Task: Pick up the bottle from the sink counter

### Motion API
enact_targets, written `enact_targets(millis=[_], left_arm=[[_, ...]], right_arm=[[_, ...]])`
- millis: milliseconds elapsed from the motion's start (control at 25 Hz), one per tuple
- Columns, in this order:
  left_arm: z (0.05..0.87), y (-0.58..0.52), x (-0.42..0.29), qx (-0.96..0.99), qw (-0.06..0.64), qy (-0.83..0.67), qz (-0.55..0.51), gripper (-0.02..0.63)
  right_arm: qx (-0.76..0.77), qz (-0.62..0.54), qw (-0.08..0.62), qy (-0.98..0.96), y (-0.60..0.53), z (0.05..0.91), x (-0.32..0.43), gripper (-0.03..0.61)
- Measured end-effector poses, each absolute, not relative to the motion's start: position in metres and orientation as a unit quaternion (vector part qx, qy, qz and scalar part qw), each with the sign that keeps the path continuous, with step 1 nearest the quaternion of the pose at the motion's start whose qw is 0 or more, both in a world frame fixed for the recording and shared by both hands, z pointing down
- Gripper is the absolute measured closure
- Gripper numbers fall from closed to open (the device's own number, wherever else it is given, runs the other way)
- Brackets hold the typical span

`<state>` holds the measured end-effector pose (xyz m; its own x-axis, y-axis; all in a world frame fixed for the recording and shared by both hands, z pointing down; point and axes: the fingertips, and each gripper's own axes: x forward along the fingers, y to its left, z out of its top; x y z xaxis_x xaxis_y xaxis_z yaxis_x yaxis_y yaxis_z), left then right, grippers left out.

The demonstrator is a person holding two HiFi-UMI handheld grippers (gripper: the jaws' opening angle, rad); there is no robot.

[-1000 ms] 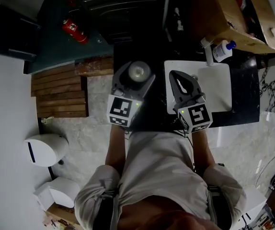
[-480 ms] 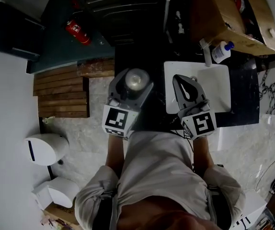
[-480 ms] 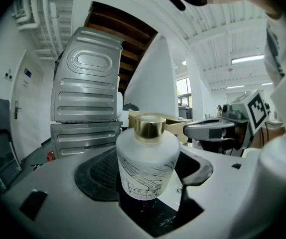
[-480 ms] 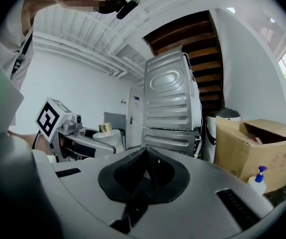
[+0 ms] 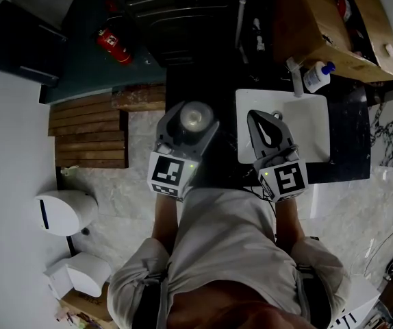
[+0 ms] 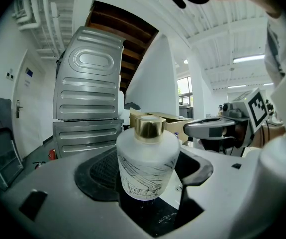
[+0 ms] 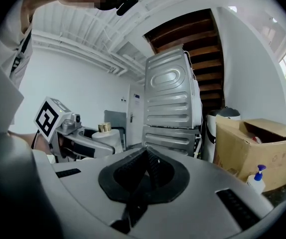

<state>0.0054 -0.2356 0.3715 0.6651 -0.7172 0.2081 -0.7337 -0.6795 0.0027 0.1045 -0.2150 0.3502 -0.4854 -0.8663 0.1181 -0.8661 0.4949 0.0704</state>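
Your left gripper [image 5: 189, 118]: points forward, jaws clamped on the bottle [image 6: 148, 164].
Bottle: rounded, frosted white, shiny gold cap [image 6: 149, 127].
Your right gripper [image 7: 144, 167]: points forward, ribbed jaws pressed together, empty.

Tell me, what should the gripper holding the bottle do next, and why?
Probably lift it a little higher, keeping it level. The left gripper has its jaws closed on the bottle, which stands upright with its gold cap on top. In the head view it sits beside the sink, close to the dark counter. The right gripper is shut and empty.
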Motion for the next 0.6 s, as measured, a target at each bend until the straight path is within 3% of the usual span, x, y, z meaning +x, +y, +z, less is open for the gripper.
enact_targets(millis=[600], left_arm=[[0.373, -0.238, 0.0, 0.913, 0.042, -0.394, 0.1, 0.29]], right_arm=[[0.496, 0.001, 0.074, -0.865, -0.219, 0.354, 0.09, 0.583]])
